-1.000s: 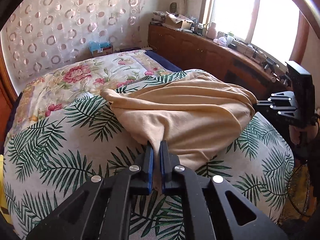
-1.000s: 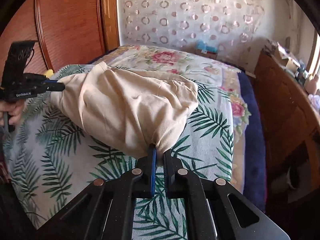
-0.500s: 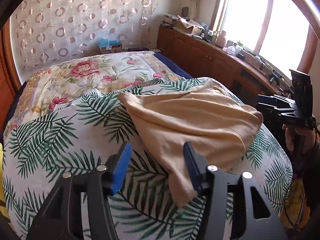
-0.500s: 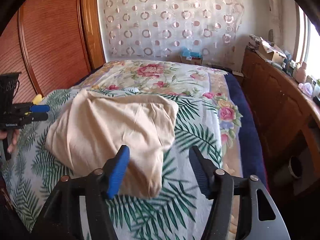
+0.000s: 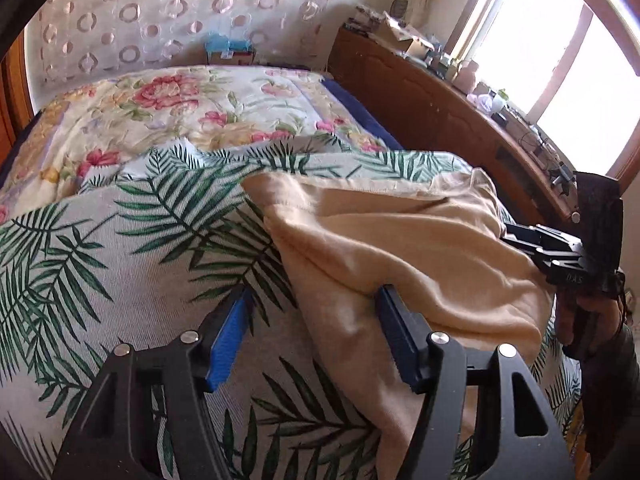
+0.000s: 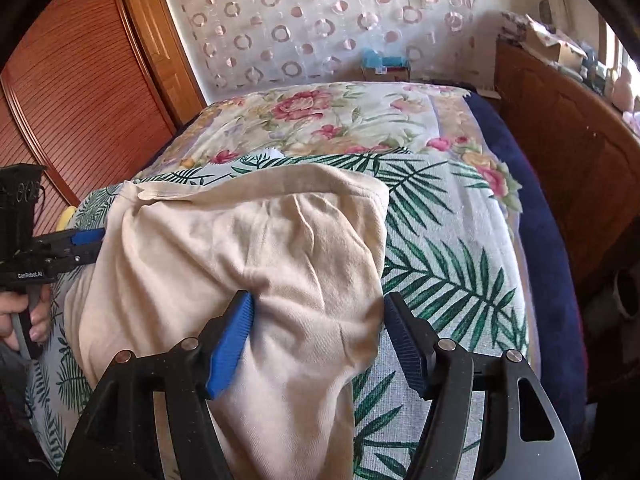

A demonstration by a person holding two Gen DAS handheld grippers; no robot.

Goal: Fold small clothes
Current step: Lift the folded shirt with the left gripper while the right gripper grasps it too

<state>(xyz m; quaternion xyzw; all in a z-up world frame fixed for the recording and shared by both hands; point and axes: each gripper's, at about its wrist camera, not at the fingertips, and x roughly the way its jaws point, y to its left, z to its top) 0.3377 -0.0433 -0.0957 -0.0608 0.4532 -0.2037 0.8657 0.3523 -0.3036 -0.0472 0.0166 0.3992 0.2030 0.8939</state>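
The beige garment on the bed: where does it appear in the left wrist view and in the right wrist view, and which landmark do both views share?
Left wrist view: the beige garment fills the centre and right, on the palm-leaf sheet.
Right wrist view: it lies centre-left, reaching the bottom edge.
Shared landmark: the blue box at the curtain behind the bed.

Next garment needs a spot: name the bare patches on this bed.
Bare palm-leaf sheet left of the beige garment, and a strip between it and the blue edge. The floral quilt behind is also clear. Crowded: the garment's near edge, under the left gripper and right gripper.
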